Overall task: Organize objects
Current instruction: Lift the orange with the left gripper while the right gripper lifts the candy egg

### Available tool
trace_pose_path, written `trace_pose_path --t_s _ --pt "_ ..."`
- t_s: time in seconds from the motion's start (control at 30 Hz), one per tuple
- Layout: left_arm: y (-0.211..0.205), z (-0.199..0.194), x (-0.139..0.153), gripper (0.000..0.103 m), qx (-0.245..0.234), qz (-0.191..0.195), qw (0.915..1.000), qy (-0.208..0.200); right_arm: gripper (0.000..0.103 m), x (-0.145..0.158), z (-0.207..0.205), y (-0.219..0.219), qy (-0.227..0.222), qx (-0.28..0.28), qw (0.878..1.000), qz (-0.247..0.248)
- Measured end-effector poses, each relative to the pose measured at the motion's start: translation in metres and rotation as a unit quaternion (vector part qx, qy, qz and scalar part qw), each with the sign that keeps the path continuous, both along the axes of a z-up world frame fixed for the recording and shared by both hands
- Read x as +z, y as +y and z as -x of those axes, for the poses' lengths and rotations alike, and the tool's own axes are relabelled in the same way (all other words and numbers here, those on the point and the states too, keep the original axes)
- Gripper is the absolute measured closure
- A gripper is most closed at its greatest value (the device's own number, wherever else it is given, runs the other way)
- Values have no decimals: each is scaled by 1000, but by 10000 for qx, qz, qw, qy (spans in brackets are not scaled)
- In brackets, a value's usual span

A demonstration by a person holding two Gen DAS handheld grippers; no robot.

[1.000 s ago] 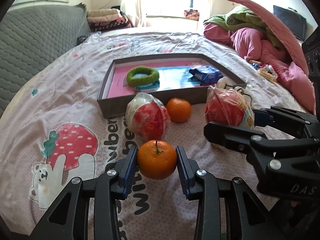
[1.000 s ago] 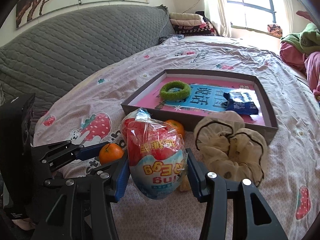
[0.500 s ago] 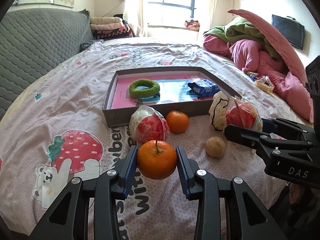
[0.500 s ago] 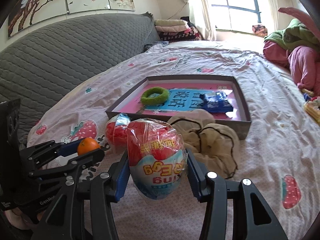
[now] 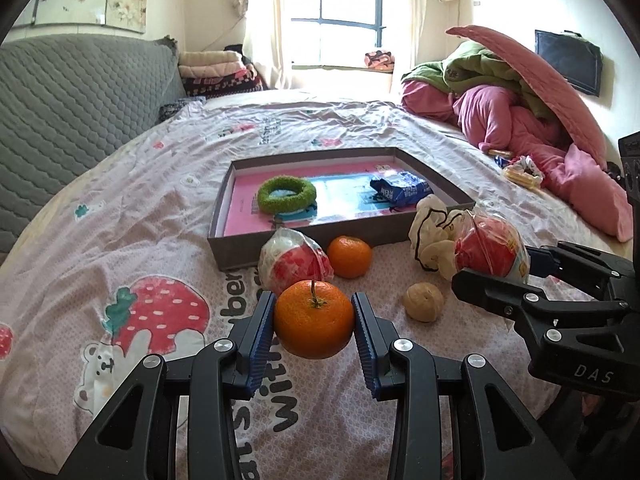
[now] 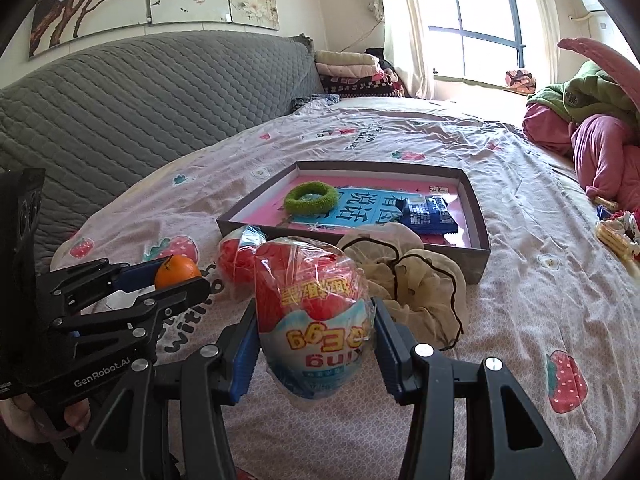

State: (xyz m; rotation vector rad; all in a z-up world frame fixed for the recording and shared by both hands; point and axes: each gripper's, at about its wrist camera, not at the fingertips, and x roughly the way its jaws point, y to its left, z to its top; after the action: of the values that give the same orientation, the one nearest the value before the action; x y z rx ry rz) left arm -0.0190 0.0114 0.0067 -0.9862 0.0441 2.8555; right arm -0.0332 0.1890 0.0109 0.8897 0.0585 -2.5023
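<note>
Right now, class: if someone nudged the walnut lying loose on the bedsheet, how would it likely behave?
The walnut looks round, so it would probably roll. The sheet is soft and wrinkled, so it likely stops soon. Its shell looks hard, so it should stay stiff rather than squash.

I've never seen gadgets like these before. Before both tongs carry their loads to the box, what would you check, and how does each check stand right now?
1. Left tongs grip the orange: ok, both pads press its sides and it is off the sheet.
2. Right tongs grip the wrapped egg toy: ok, clamped on both sides.
3. Room in the box: ok, only the green ring and blue packet lie inside, with bare floor around them.
4. Left path to the box: not ok, a second wrapped egg and another orange lie by the near wall.
5. Right path: not ok, cream cloth lies ahead.
6. Wrapper slipping: cannot tell.
</note>
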Motion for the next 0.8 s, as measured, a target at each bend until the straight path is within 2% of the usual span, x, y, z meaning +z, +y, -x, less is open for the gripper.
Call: trace_pose_path --t_s 0.8 --pt "0 0 7 64 74 -49 9999 78 51 16 -10 -3 482 58 9988 10"
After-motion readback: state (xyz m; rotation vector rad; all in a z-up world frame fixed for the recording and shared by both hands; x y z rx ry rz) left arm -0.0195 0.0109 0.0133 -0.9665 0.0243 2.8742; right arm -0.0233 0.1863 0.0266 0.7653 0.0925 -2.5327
